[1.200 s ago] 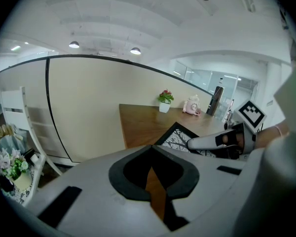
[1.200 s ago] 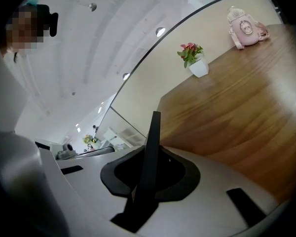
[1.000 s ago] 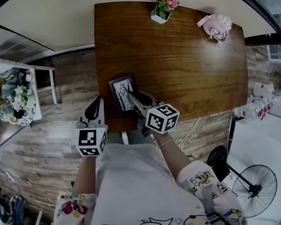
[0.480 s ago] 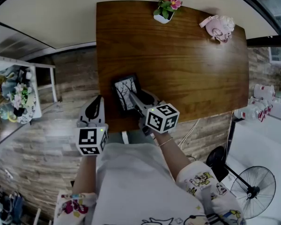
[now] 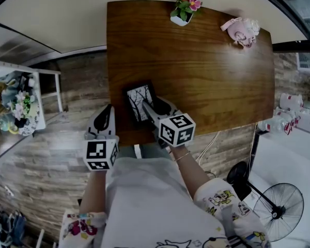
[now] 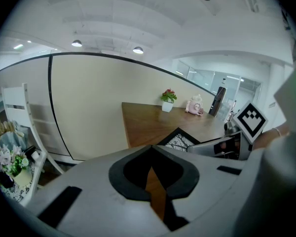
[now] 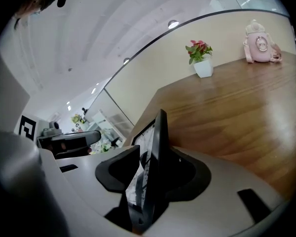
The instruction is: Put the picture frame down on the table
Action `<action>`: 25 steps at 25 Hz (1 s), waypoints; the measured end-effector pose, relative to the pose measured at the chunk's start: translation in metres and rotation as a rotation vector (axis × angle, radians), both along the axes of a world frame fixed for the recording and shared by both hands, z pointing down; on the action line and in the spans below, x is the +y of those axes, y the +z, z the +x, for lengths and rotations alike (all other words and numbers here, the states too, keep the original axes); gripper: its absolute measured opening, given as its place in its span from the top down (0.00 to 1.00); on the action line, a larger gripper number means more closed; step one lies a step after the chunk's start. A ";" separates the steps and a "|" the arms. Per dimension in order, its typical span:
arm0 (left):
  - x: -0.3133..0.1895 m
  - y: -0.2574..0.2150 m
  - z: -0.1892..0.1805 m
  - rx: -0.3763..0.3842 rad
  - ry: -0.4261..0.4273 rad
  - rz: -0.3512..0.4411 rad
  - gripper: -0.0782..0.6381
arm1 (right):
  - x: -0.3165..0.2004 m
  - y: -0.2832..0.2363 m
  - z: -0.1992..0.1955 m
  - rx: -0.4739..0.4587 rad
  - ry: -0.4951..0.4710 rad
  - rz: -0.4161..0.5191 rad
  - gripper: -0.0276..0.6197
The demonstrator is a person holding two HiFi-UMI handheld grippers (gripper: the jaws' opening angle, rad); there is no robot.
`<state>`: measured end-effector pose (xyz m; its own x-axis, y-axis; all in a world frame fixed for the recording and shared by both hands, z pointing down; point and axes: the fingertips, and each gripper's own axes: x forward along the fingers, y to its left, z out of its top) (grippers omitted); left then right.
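Observation:
A black picture frame (image 5: 139,101) with a bare-tree print sits over the near left corner of the brown wooden table (image 5: 212,76). My right gripper (image 5: 151,109) is shut on the frame's right side. In the right gripper view the frame (image 7: 159,142) stands edge-on between the jaws of the right gripper (image 7: 150,169), and its lower edge is hidden. I cannot tell whether it touches the table. My left gripper (image 5: 106,113) hangs off the table's left near corner, shut and holding nothing. The left gripper view shows the left gripper (image 6: 151,154) with the frame (image 6: 180,141) beyond it.
A small white pot of pink flowers (image 5: 183,8) and a pink bottle (image 5: 240,29) stand along the table's far edge. A white stand with flowers (image 5: 15,107) is on the floor at the left. A floor fan (image 5: 279,208) stands at the lower right.
Almost nothing. The right gripper and the frame have edged slightly to the right over the table. The left gripper has stayed where it was.

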<state>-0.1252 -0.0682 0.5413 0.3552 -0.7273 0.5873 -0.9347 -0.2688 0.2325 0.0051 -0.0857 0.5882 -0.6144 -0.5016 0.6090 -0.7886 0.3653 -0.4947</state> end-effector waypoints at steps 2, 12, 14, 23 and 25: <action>0.000 0.000 -0.001 0.001 0.001 0.000 0.89 | -0.001 0.002 0.001 0.024 -0.008 0.003 0.73; 0.001 0.002 -0.003 0.001 0.002 0.001 0.89 | -0.002 0.006 0.007 0.102 -0.028 0.017 0.69; 0.001 0.002 -0.002 0.001 0.002 -0.001 0.89 | -0.002 0.006 0.009 0.119 -0.036 0.020 0.69; 0.003 0.003 -0.004 0.001 0.002 -0.002 0.89 | -0.002 0.009 0.011 0.157 -0.051 0.022 0.68; 0.003 0.003 -0.004 0.001 0.003 -0.003 0.89 | -0.002 0.009 0.011 0.162 -0.053 0.024 0.68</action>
